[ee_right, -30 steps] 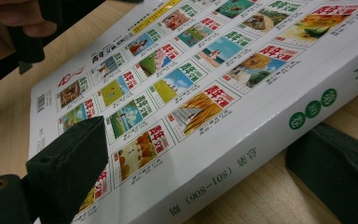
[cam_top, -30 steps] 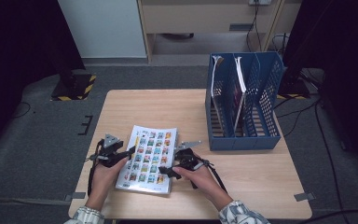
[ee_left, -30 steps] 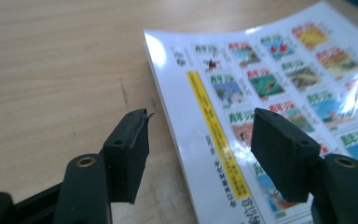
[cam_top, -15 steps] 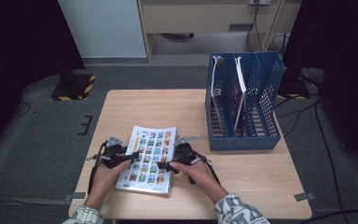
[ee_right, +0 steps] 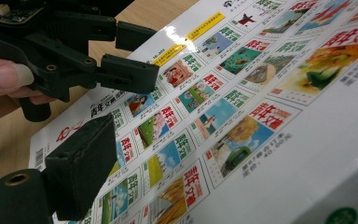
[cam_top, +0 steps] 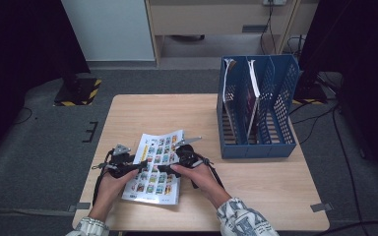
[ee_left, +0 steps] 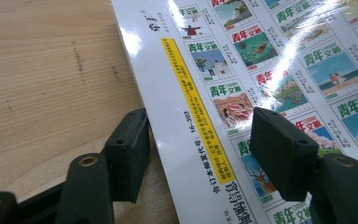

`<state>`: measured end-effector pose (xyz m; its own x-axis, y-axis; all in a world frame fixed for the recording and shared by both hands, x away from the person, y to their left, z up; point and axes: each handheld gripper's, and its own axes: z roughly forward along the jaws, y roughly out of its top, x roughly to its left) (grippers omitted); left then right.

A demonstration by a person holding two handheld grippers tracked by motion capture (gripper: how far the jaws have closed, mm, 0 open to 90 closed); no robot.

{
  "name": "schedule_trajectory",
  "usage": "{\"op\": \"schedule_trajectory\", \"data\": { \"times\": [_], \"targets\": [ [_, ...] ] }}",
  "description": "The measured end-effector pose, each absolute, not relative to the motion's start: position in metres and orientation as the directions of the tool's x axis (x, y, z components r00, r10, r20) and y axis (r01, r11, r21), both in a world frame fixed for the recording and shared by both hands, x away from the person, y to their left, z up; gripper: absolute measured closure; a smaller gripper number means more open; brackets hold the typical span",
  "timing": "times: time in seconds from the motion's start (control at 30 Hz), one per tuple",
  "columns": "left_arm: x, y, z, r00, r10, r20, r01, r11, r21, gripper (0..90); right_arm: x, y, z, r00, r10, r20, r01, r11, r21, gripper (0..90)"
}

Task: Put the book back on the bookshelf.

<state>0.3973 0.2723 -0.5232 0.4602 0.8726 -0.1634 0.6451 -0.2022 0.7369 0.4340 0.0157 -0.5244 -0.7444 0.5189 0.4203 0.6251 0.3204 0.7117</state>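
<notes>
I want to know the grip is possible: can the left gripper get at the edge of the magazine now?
Probably yes. The left gripper stands open astride the left edge of the magazine, one jaw on the table, one above the cover, and nothing lies between.

Light wooden table [cam_top: 128,113] on grey carpeted floor [cam_top: 39,147], yellow-and-black hazard tape [cam_top: 81,93] at left. Behind, a white panel [cam_top: 108,29] and pale wooden cabinet [cam_top: 216,19], dark either side. Cables [cam_top: 325,113] trailing at right.

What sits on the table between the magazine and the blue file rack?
Nothing: the high view shows bare table between the magazine and the blue file rack.
</notes>
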Motion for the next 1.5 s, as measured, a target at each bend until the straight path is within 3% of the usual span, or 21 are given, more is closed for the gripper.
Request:
{"op": "schedule_trajectory", "data": {
  "times": [0.4, 0.47, 0.5, 0.57, 0.77, 1.1, 1.23, 1.37, 1.5],
  "targets": [
    [0.398, 0.273, -0.522, 0.448, 0.875, -0.181, 0.661, -0.188, 0.726, 39.0, 0.437, 0.026, -0.522, -0.710, 0.532, 0.462, 0.668, 0.300, 0.682, 16.4],
    [0.397, 0.273, -0.522, 0.446, 0.876, -0.182, 0.663, -0.187, 0.725, 39.4, 0.437, 0.026, -0.521, -0.710, 0.543, 0.449, 0.665, 0.306, 0.682, 22.1],
    [0.397, 0.274, -0.522, 0.444, 0.877, -0.185, 0.664, -0.183, 0.725, 39.7, 0.436, 0.025, -0.519, -0.706, 0.550, 0.445, 0.666, 0.304, 0.681, 29.2],
    [0.397, 0.274, -0.522, 0.443, 0.877, -0.185, 0.665, -0.183, 0.725, 39.8, 0.436, 0.025, -0.518, -0.702, 0.553, 0.449, 0.670, 0.300, 0.679, 31.8],
    [0.396, 0.277, -0.521, 0.441, 0.874, -0.204, 0.672, -0.170, 0.721, 42.5, 0.437, 0.019, -0.512, -0.686, 0.575, 0.445, 0.675, 0.275, 0.685, 50.4],
    [0.395, 0.270, -0.518, 0.460, 0.855, -0.241, 0.667, -0.153, 0.730, 43.4, 0.436, 0.005, -0.499, -0.692, 0.608, 0.388, 0.631, 0.249, 0.735, 64.3],
    [0.394, 0.261, -0.519, 0.476, 0.843, -0.250, 0.659, -0.154, 0.736, 40.1, 0.432, -0.003, -0.492, -0.710, 0.614, 0.344, 0.590, 0.252, 0.767, 67.4],
    [0.395, 0.253, -0.522, 0.474, 0.840, -0.262, 0.656, -0.138, 0.742, 27.1, 0.429, -0.009, -0.491, -0.720, 0.610, 0.330, 0.565, 0.240, 0.790, 68.1],
    [0.397, 0.252, -0.520, 0.477, 0.842, -0.254, 0.638, -0.133, 0.758, 21.2, 0.427, -0.009, -0.490, -0.731, 0.607, 0.310, 0.544, 0.246, 0.802, 68.1]
  ]
}}
